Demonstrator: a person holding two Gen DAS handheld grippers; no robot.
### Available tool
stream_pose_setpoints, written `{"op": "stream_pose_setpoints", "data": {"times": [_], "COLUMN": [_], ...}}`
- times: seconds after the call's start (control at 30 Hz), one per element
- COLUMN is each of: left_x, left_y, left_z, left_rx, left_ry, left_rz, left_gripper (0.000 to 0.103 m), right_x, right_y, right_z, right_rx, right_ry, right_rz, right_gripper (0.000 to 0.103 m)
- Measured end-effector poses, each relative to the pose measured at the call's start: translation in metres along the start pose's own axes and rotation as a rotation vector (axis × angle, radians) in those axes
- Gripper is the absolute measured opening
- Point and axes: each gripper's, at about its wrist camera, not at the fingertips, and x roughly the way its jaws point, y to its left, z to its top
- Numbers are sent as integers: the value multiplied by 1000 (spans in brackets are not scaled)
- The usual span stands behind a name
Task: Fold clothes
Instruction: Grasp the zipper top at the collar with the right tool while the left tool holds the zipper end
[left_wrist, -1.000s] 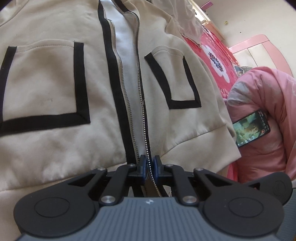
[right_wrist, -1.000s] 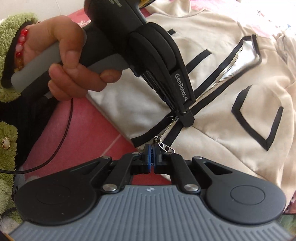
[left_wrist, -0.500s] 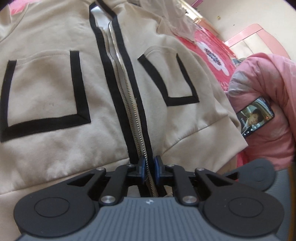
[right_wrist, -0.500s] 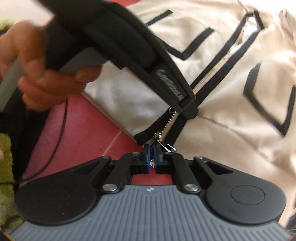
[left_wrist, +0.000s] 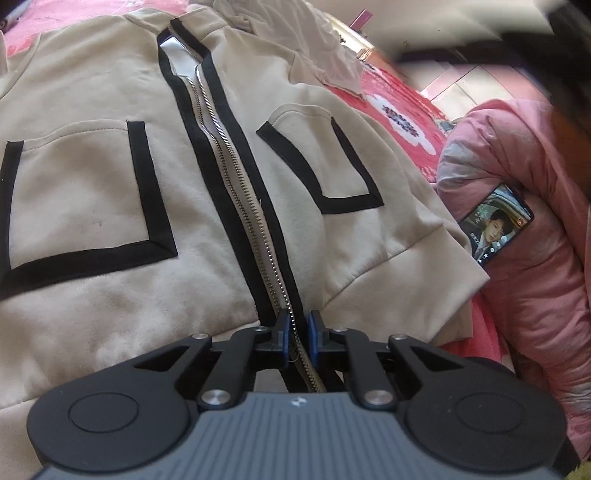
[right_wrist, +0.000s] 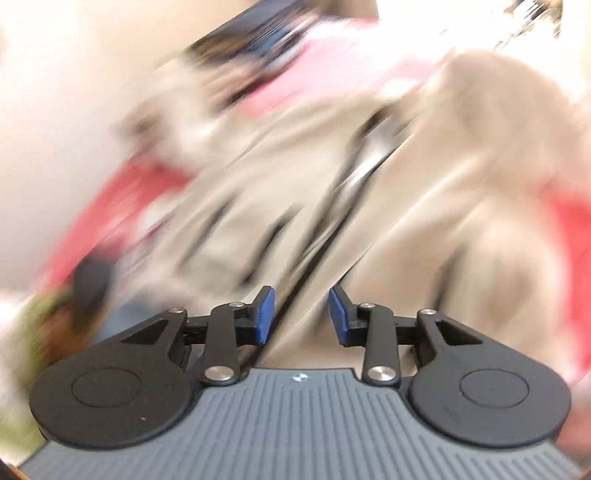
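A beige zip jacket with black trim and two black-edged pockets lies front-up on a red bed cover. My left gripper is at the bottom hem, its blue pads closed narrowly around the metal zipper and its black edge. My right gripper is open and empty above the jacket. The right wrist view is heavily motion-blurred, so details there are unclear.
A pink quilt is bunched at the right with a lit phone lying on it. Pale cloth is heaped beyond the jacket's collar. The red floral bed cover shows at the right.
My right gripper let go of the zipper pull, opened, and swung quickly away over the jacket. My left gripper stayed on the zipper at the hem, with the view tilting slightly.
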Motion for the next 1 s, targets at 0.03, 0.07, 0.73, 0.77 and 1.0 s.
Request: {"op": "stream_pose_setpoints", "data": {"times": [0.03, 0.07, 0.73, 0.77, 1.0], "left_x": [0, 0, -1, -1, -6], "left_y": [0, -1, 15, 14, 8], "left_z": [-1, -2, 0, 0, -3], "left_rx": [6, 17, 70, 73, 85], "left_ry": [-6, -10, -1, -2, -29], "left_rz": [-2, -2, -108, -105, -79], "left_gripper": [11, 11, 10, 10, 9], "right_x": [10, 30, 258, 252, 197], "right_y": [-5, -8, -57, -66, -91], "right_z": [19, 35, 131, 130, 119], "right_rx": [-16, -35, -23, 37, 291], "right_ry": [-51, -88, -74, -94, -323], "right_rz": [-89, -143, -269, -263, -108], "right_gripper": [32, 32, 30, 26, 8]}}
